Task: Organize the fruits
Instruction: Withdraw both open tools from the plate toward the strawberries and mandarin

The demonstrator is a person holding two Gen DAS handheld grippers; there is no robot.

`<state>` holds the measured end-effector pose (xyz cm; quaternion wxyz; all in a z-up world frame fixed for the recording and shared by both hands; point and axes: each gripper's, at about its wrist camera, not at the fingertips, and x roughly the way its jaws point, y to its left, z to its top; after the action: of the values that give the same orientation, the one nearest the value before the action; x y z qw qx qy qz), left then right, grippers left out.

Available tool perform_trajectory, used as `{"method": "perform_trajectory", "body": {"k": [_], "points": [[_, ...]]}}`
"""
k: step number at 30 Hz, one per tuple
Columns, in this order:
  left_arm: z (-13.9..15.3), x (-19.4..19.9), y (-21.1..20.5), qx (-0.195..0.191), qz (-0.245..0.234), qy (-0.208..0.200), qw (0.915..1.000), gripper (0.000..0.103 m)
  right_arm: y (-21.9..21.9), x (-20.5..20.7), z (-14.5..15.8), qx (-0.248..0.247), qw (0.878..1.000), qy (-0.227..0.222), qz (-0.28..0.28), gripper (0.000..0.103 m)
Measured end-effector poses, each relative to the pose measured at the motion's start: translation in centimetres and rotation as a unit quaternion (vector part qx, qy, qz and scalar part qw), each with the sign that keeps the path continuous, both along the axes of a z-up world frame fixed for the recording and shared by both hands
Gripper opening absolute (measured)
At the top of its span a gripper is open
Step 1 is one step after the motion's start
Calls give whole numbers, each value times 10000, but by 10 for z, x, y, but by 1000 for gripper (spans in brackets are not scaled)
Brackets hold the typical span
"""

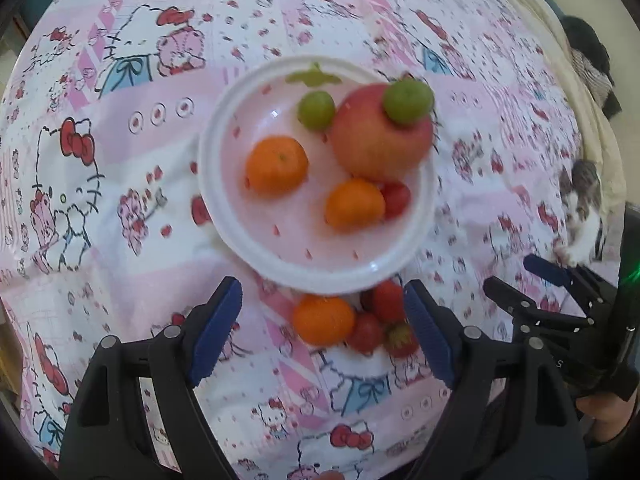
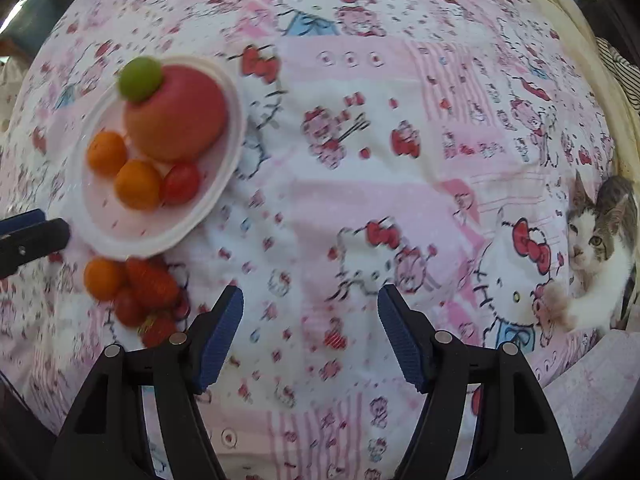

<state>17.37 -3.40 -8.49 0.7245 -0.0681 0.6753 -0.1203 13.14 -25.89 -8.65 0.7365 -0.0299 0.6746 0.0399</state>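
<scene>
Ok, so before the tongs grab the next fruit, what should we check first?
1. Left tongs open: ok, both pads spread wide.
2. Fruit in line: ok, a loose orange and strawberries lie on the cloth between the left pads.
3. Room on the plate: ok, a bare patch shows at its near side.
4. Green fruit steady: not ok, it sits on top of the apple and could roll.
5. Right tongs out of the way: ok, open over bare cloth, holding nothing.
6. Cat clear: not ok, its paw reaches onto the cloth.
</scene>
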Motion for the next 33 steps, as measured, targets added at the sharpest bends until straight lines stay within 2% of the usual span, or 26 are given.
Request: {"method": "perform_trajectory", "body": {"k": [6, 17, 24, 27, 32, 33], "points": [[-3, -22, -9, -332, -119, 193, 9992, 80, 5, -37, 7, 149, 9998, -24, 126, 73], [-4, -40, 1, -420, 84, 193, 9989, 80, 3, -68, 11, 546, 9983, 106, 189, 73], [-7, -36, 9, -577, 260, 276, 9976, 80, 25, -56, 1, 503, 9968, 306, 550, 73], [-11, -36, 10, -560, 250, 296, 9977, 78, 35, -50, -1, 730, 9945, 331, 670, 73], [-20, -35, 11, -567, 291, 401, 9972, 72, 52, -44, -12, 716, 9925, 321, 943, 73], [-23, -34, 10, -570, 301, 437, 9970, 67, 57, -44, -15, 699, 9918, 331, 1015, 72]]}}
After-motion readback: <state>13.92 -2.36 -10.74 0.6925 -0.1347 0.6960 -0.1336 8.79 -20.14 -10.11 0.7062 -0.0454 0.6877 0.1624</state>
